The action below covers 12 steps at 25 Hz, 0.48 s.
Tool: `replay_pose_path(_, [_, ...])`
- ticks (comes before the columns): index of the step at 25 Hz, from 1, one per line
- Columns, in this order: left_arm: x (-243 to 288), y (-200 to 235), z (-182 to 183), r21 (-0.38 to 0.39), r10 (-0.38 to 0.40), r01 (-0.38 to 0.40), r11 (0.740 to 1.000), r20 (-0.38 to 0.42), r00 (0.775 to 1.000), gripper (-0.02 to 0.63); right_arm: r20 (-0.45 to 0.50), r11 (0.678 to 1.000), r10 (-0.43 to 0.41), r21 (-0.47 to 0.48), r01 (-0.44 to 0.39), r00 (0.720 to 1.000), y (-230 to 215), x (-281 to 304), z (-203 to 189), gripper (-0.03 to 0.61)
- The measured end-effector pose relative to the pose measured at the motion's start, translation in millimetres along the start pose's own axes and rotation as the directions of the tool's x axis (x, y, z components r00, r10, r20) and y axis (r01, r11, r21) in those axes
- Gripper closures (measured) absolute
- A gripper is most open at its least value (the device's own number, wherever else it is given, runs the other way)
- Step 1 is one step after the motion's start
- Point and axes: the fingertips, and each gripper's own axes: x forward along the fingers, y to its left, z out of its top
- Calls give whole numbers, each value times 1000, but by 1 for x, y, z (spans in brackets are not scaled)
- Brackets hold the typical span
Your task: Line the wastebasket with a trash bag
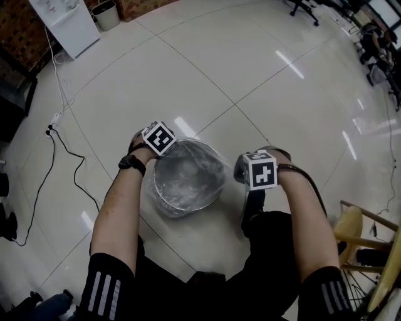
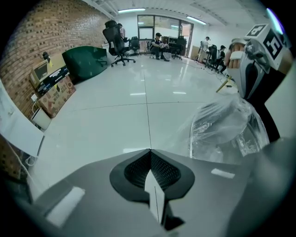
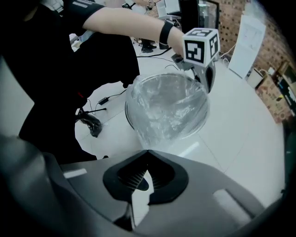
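Note:
A round metal wastebasket (image 1: 188, 182) stands on the pale tiled floor with a clear trash bag (image 1: 202, 164) draped in it and over its rim. My left gripper (image 1: 153, 152) sits at the basket's left rim, and its jaws (image 2: 149, 151) are shut with no plastic visible between them; the bag (image 2: 226, 127) lies to its right. My right gripper (image 1: 242, 170) hovers by the right rim. Its jaws (image 3: 147, 151) are shut, their tip right at the bag's hanging skirt (image 3: 169, 109); whether plastic is pinched does not show. The left gripper (image 3: 206, 79) reaches the far rim.
A white cabinet (image 1: 66, 22) and a small bin (image 1: 106, 14) stand at the far left, and a black cable (image 1: 69, 163) trails over the floor. A wooden stool (image 1: 366, 241) is close on the right. Office chairs (image 2: 115, 39) and seated people are far off.

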Motion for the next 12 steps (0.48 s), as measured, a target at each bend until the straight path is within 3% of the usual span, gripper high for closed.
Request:
replay_pose_path(2, [1,-2,8,8,-11,11,1000,16,1000,620,0,1000,13,17,-13,1000,2,10,-9,572])
replay_pose_path(9, [4,2,35,120,-8,2,993,47,999,620,-47,997,-70,27,71,996,-15,43,-33,572])
replay_pose_path(12, [10,-1,38,114,-50,46,992,33,998,620,-72,997,-68,23,70,995,-15,63,-41,572])
